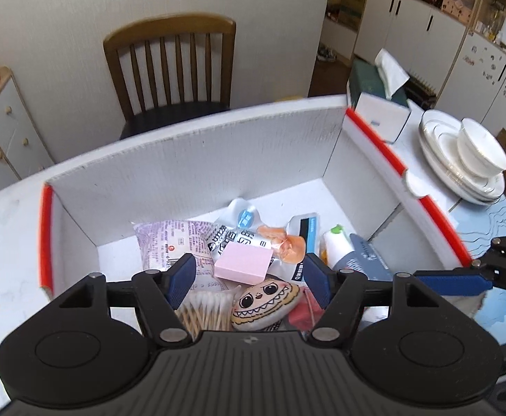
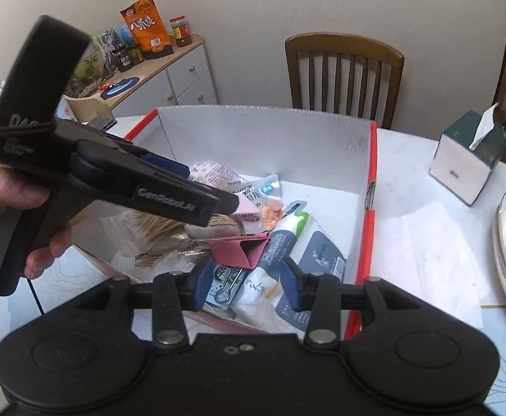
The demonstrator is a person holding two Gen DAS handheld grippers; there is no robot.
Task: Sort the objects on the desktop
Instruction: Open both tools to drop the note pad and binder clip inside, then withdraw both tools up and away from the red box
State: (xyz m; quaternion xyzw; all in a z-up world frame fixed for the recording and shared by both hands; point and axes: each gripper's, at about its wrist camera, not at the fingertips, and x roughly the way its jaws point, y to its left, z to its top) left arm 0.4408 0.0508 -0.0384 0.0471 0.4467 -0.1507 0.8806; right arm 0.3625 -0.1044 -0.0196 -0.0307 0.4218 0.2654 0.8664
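Both grippers tilted over box (image 1: 190, 173)

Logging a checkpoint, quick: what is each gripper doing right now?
Left gripper: open, holding nothing, over the box.
Right gripper: open, holding nothing.

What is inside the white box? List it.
The white box holds a pink block, cotton swabs, a cartoon-face plush, a pink binder clip and several packets. Whatever lies beneath the pile is covered.

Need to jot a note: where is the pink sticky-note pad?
Left wrist view: pink sticky-note pad lies mid-box in the white cardboard box, above the shark-toothed cartoon plush.
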